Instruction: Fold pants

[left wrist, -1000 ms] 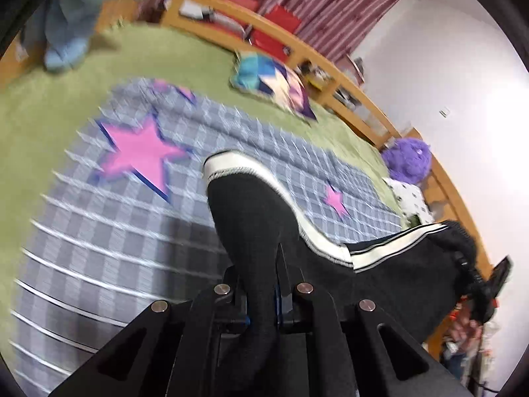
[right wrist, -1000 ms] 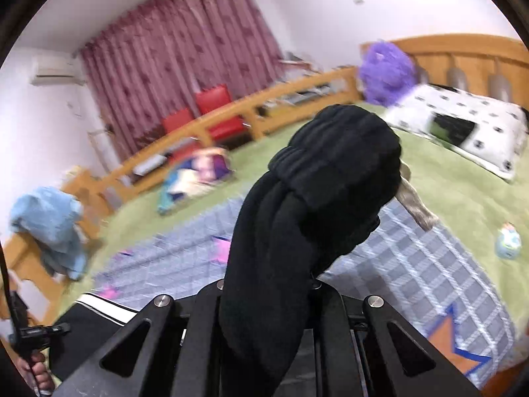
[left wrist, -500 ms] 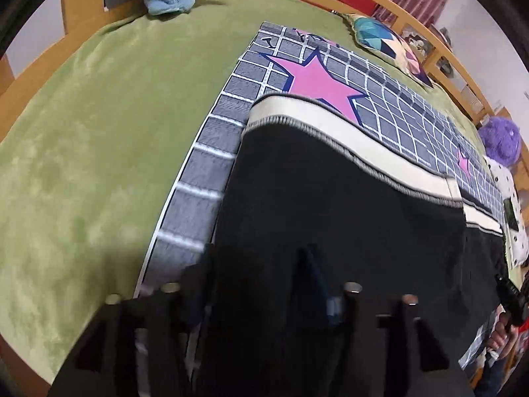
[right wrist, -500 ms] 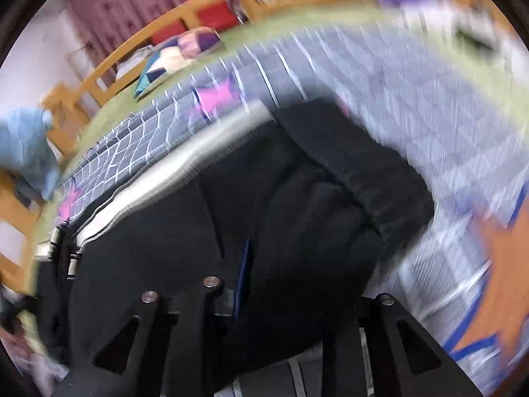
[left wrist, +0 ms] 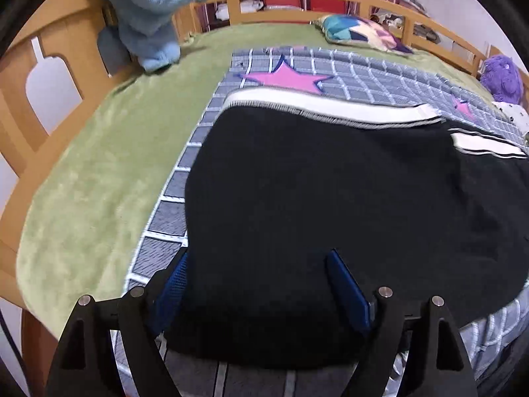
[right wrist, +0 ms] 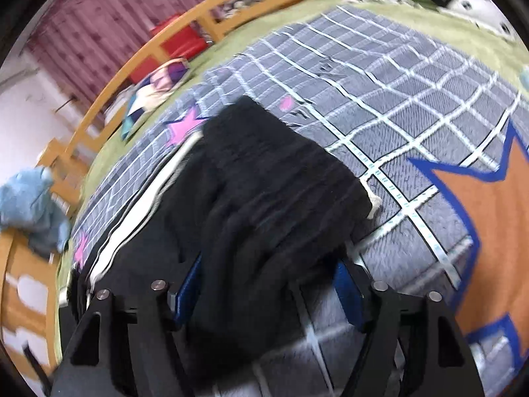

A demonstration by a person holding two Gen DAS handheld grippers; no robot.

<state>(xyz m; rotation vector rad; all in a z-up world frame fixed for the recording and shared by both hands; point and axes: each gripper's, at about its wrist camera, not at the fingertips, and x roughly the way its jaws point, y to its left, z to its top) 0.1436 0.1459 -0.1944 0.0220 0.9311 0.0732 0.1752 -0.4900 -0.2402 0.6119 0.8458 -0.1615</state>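
The black pants (left wrist: 330, 192) with a white side stripe (left wrist: 330, 107) lie spread flat on the grey checked blanket (left wrist: 380, 76). My left gripper (left wrist: 261, 284) is open, its blue-padded fingers (left wrist: 347, 287) standing wide on either side of the pants' near edge. In the right wrist view the ribbed black end of the pants (right wrist: 274, 192) lies bunched on the blanket (right wrist: 380, 106). My right gripper (right wrist: 267, 287) is open too, its jaws wide around that near cloth.
The blanket covers a green bedspread (left wrist: 99, 172) inside a wooden bed rail (left wrist: 43, 76). A blue plush toy (left wrist: 148, 10) hangs at the left corner. A colourful cushion (left wrist: 360, 33) and a purple plush (left wrist: 502, 76) lie at the far side. An orange star (right wrist: 489, 215) marks the blanket.
Both grippers brought the pants down from the air onto the blanket and opened. The cloth now lies flat instead of hanging bunched in the jaws.
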